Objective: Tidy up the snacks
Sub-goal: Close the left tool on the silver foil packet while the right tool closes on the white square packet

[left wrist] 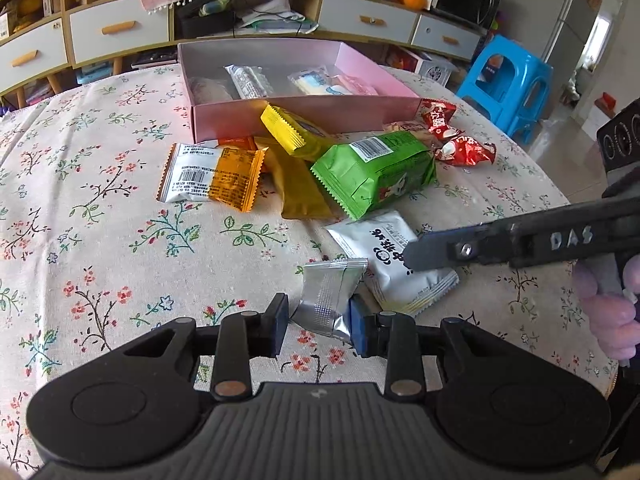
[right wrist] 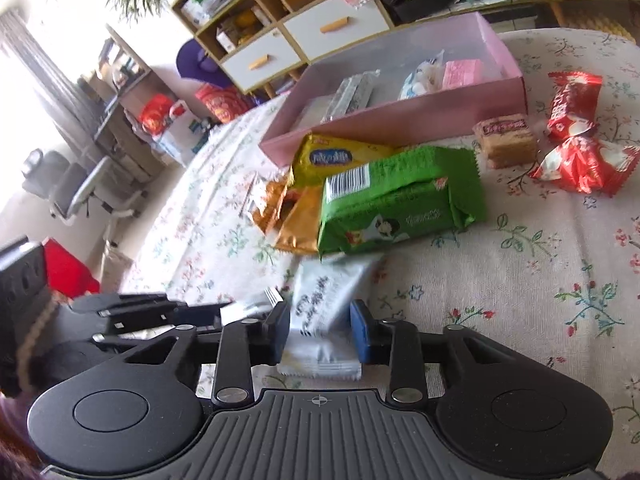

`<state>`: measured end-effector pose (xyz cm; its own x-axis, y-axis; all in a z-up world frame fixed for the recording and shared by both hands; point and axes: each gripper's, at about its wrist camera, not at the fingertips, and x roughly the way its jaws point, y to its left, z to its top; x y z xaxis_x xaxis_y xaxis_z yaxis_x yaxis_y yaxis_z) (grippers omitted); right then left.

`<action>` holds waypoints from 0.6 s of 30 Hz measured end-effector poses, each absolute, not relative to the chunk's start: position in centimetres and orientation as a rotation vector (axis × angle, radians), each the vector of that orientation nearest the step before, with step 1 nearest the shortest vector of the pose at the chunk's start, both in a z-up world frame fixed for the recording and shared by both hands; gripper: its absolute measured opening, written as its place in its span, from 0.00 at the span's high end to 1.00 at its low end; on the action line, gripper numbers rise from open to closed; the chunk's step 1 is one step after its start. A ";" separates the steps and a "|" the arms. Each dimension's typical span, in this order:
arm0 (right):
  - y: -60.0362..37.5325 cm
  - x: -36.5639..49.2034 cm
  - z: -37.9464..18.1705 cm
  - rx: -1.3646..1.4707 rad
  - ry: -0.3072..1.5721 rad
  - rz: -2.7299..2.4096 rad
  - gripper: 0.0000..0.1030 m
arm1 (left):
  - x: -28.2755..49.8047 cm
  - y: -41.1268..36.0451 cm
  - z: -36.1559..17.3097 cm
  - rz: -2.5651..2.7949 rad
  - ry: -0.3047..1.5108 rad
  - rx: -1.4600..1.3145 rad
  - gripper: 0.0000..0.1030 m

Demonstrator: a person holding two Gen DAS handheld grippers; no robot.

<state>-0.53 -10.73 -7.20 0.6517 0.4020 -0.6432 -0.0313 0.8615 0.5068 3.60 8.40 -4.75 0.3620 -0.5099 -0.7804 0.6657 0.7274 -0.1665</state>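
Note:
A small silver packet (left wrist: 330,300) sits between the pads of my left gripper (left wrist: 318,322), which is shut on it just above the floral tablecloth. My right gripper (right wrist: 320,320) is shut on a white printed packet (right wrist: 324,304) lying in front of the snack pile. In the left wrist view its dark fingers (left wrist: 424,254) come in from the right over that white packet (left wrist: 388,276). Behind stands an open pink box (left wrist: 304,116) with several wrapped snacks inside. A green packet (left wrist: 376,172), a yellow one (left wrist: 296,128) and orange ones (left wrist: 236,178) lie piled in front of it.
Two red packets (right wrist: 580,160) and a brown wafer block (right wrist: 506,140) lie to the right of the pink box (right wrist: 400,120). A blue stool (left wrist: 508,80) stands beyond the table's right edge. A sideboard with drawers (left wrist: 120,32) runs along the back.

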 end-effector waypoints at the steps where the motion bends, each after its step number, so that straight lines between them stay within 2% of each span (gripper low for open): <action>1: -10.5 -0.5 -7.4 0.466 0.841 0.250 0.66 | 3.6 8.4 -4.7 -0.763 0.930 0.189 0.71; 3: -10.1 -0.6 -7.4 0.441 0.845 0.242 0.64 | 3.6 8.4 -4.7 -0.767 0.931 0.188 0.71; 6: -9.9 -0.7 -7.3 0.446 0.843 0.254 0.51 | 3.3 8.1 -4.7 -0.801 0.937 0.191 0.71; 14: -7.4 -0.2 -7.0 0.265 0.827 0.229 0.50 | 3.2 9.1 -3.6 -0.710 0.886 0.273 0.71; 18: -5.4 0.3 -7.1 0.160 0.812 0.225 0.35 | 3.9 9.8 -4.0 -0.662 0.914 0.257 0.71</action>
<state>0.30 -5.42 -7.12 0.6662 0.2591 -0.6994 -0.1371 0.9643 0.2266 3.91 9.76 -3.99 0.4309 -0.4185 -0.7995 0.6288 0.7747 -0.0666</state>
